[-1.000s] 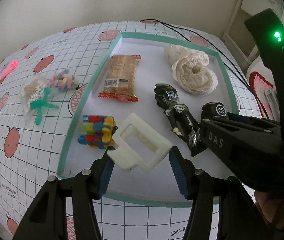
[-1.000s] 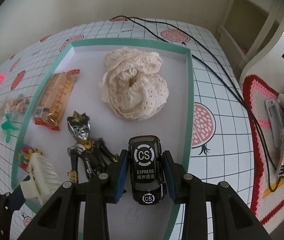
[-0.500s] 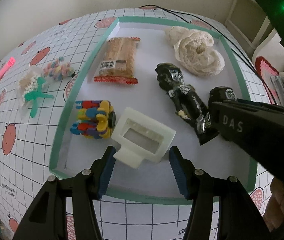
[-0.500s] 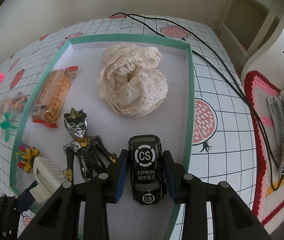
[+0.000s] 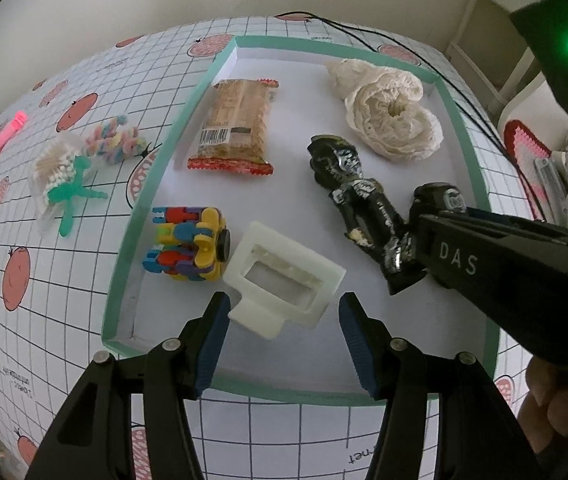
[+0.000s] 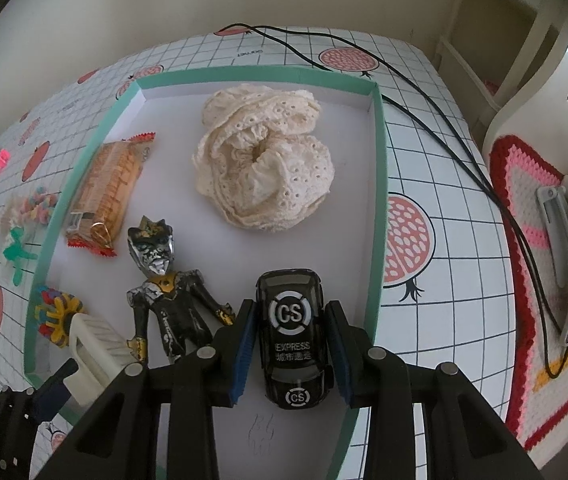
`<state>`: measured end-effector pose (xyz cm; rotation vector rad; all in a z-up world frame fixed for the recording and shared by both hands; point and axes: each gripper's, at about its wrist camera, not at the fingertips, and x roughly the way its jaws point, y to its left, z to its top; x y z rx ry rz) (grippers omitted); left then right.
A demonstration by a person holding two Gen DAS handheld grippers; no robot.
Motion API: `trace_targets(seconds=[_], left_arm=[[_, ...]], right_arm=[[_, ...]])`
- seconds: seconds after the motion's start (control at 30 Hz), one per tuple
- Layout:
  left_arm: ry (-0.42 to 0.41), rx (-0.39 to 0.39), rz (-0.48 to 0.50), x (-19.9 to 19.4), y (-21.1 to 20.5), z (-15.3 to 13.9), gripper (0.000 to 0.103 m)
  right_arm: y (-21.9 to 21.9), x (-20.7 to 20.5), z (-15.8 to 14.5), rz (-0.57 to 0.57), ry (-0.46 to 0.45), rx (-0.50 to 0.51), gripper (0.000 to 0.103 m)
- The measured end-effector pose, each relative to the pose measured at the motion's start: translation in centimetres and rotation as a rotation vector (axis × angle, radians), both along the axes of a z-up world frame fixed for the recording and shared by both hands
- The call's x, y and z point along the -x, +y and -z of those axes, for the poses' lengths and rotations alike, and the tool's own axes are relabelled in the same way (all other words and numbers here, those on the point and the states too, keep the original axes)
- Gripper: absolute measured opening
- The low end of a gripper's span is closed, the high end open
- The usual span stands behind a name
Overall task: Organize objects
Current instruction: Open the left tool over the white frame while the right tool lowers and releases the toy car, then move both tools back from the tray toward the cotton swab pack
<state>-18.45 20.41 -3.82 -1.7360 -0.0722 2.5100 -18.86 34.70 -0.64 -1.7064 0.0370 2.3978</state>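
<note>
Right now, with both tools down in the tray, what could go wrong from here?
1. The right tool straddles the toy car, with one finger right beside the black figure; a sideways shift may knock the figure.
2. The open left tool brackets the white plastic frame, which lies very near the colourful block toy; pushing forward could shove both toward the tray wall.
3. The tools sit close together and might collide.
</note>
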Motion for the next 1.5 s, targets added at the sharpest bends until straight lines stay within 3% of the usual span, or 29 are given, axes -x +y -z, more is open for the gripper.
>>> trace_targets(seconds=[0.47,0.5,0.57,0.73,0.93,1.17,1.27,1.5], left_arm=[[0.010,-0.004,0.016,-0.2,0.5,-1.2,0.061],[0.012,-0.012,0.016,-0.2,0.5,-1.3,0.063],[0.019,-0.020,0.016,-0.3,0.5,-1.6,0.076],[0.043,-0.013,-0.001,-0.2,0.1,-2.0,0.077],[0.082,-0.021,-0.065,0.4,-1.7,-2.5,0.077],[0.141,-0.025,-0.173,0.4,-4.1,-3.3,0.085],[0.158,-0.023,-0.220,0.4,-5.1,-3.4,0.097],[0.181,-0.013,-0.326,0.3,-7.6,-3.1,0.098]], right_arm=[[0.4,0.1,-1.8,0.002,0.037,0.028,0.045],[0.5,0.2,-1.9,0.003,0.036,0.029,0.045],[0.6,0.3,-1.8,0.006,0.035,0.029,0.045],[0.5,0.0,-2.2,0.009,0.044,0.033,0.045],[0.4,0.0,-2.5,0.000,0.058,0.040,0.045],[0.1,0.0,-2.5,-0.010,0.063,0.042,0.046],[0.0,0.0,-2.5,-0.015,0.069,0.044,0.056],[-0.1,0.0,-2.5,-0.029,0.074,0.046,0.062]])
